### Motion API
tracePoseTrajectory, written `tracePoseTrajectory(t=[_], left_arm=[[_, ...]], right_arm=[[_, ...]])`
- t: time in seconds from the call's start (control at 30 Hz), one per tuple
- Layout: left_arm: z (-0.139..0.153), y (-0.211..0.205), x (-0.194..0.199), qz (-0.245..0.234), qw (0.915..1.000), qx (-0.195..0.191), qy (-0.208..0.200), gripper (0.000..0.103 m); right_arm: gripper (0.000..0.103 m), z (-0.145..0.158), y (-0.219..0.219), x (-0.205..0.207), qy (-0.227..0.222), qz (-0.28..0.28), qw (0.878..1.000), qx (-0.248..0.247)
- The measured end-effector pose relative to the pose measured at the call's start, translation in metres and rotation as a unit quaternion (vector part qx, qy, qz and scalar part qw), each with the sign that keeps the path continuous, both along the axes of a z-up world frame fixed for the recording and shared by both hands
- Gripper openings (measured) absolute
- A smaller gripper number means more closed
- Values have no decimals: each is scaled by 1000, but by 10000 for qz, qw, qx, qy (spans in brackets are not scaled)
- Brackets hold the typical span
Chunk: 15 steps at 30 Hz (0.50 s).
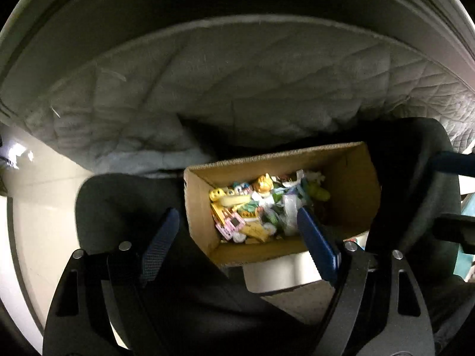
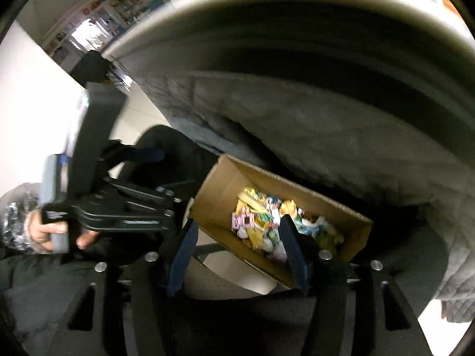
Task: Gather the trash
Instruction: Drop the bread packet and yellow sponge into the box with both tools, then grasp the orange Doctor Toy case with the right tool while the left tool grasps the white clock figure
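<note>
Fingers above box, quilt behind.

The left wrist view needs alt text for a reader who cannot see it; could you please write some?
An open cardboard box holding a jumble of colourful wrappers and small trash sits ahead of the open left gripper, whose blue fingers straddle the box's near left corner. A grey quilted cover drapes behind, and pale floor shows on the left.

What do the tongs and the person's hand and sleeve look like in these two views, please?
Both tongs, left and right, have black slotted frames with silver pivot bolts and flat dark-blue fingers, finely ribbed on the inner face. Seen from the right wrist, the left unit has a grey handle, held by a bare hand below a grey quilted sleeve.
</note>
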<state>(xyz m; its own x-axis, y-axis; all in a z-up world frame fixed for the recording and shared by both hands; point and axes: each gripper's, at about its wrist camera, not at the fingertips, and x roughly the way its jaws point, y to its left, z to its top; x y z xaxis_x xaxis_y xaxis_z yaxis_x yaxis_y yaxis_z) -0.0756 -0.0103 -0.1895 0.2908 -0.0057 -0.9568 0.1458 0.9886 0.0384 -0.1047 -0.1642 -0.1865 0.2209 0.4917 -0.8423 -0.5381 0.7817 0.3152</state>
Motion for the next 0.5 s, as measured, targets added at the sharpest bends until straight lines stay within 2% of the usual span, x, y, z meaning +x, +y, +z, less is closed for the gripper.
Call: tracePoseTrajectory(t=[0.17,0.27,0.4,0.5], left_arm=[[17,11,-16,4,9990,165,-425,80],[34,13,-15,-60,9971,285,-707,80],[61,17,-16,-371,9943,295,-957,80],[81,31,-14,-557,9937,-87,-973,80]], right_arm=[[60,74,2,1,-543,373,9969,441],[69,129,1,24,-1129,590,9901,582],[80,175,15,102,-2026,871,9752,169],[81,181,37,197,-2296,1087,9669,-225]])
